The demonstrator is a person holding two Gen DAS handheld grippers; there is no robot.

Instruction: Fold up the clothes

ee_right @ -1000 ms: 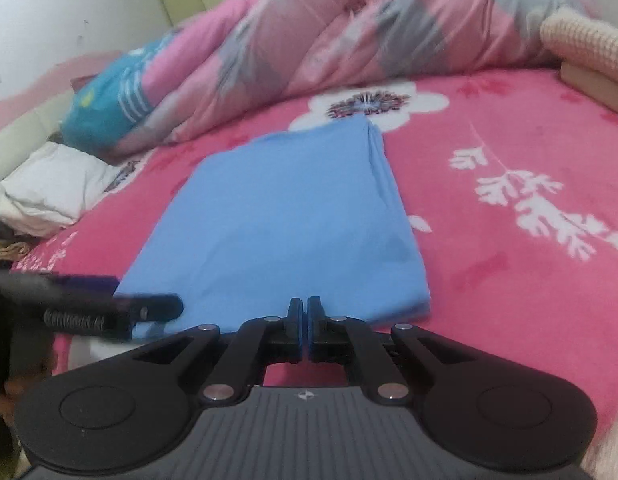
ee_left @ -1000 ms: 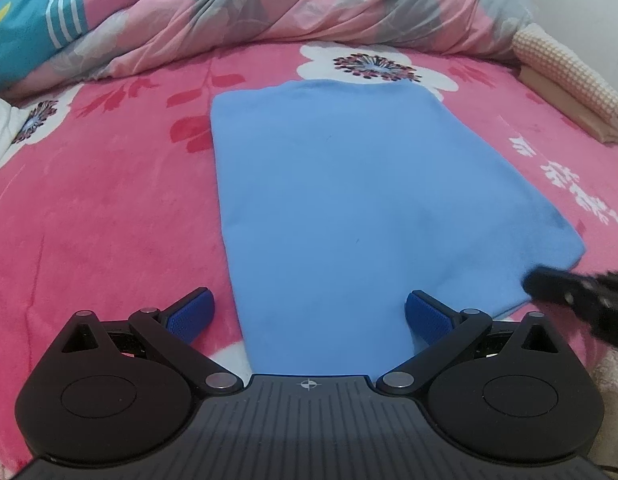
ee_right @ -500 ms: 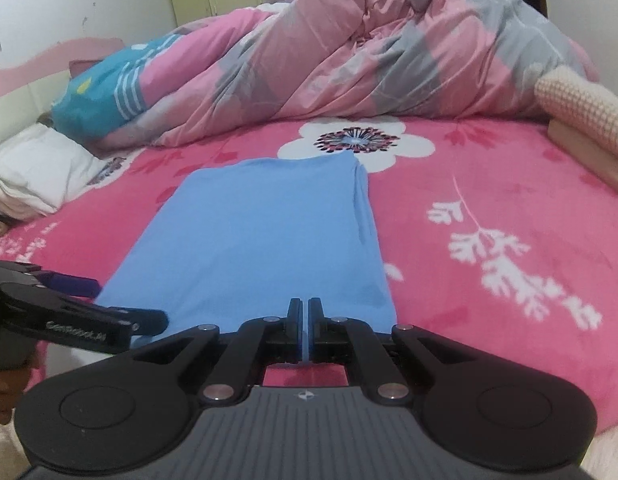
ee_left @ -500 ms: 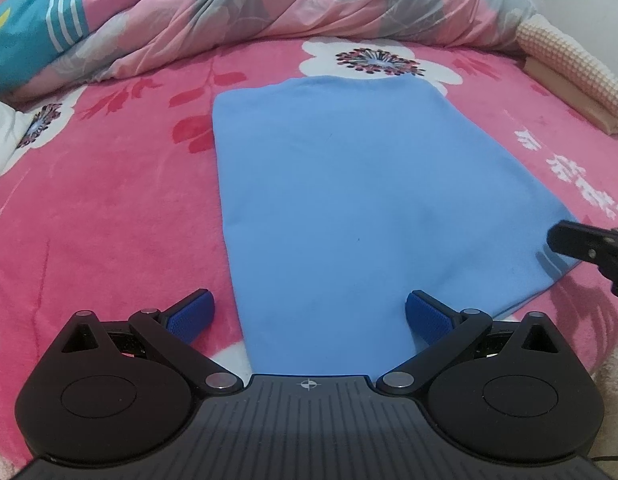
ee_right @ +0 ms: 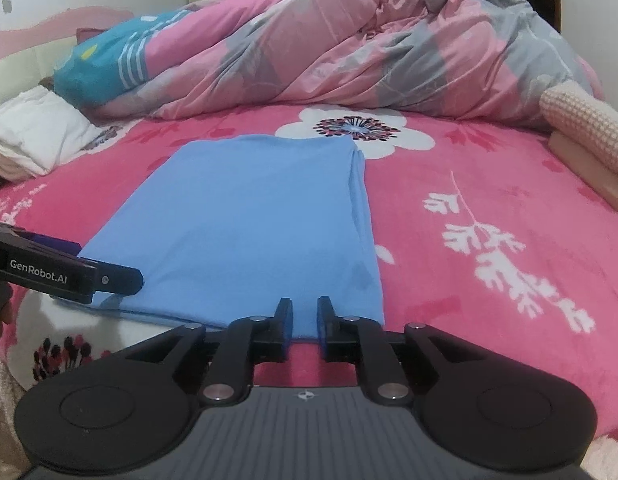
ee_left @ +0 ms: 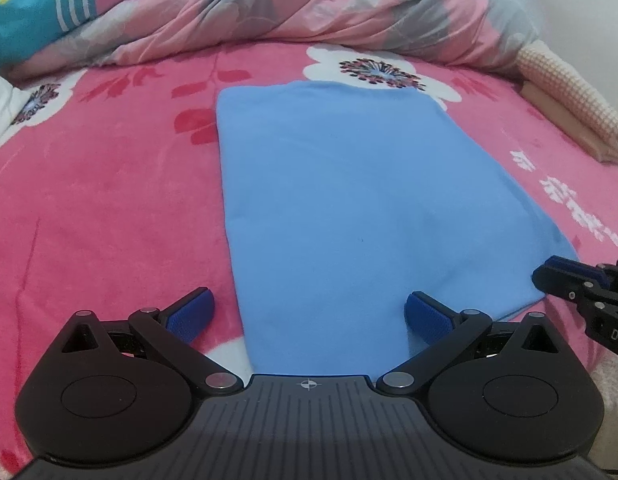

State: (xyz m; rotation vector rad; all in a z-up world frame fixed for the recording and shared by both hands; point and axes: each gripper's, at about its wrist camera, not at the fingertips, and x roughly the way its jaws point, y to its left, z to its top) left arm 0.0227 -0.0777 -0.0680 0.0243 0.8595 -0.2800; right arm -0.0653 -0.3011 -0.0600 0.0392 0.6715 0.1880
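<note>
Left wrist view: the left gripper (ee_left: 309, 312) is spread wide and empty, straddling the near left corner of the folded blue cloth (ee_left: 349, 208), which lies flat on the pink blanket (ee_left: 101, 200).

Right wrist view: the right gripper (ee_right: 305, 316) is slightly parted, empty, at the cloth's near right edge.

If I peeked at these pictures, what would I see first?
A smooth blue cloth lies flat in the middle of a bright pink flowery blanket. Behind it sits a big crumpled pink and grey quilt. Near the cloth's front edge, the left gripper is wide open and the right gripper slightly open.
</note>
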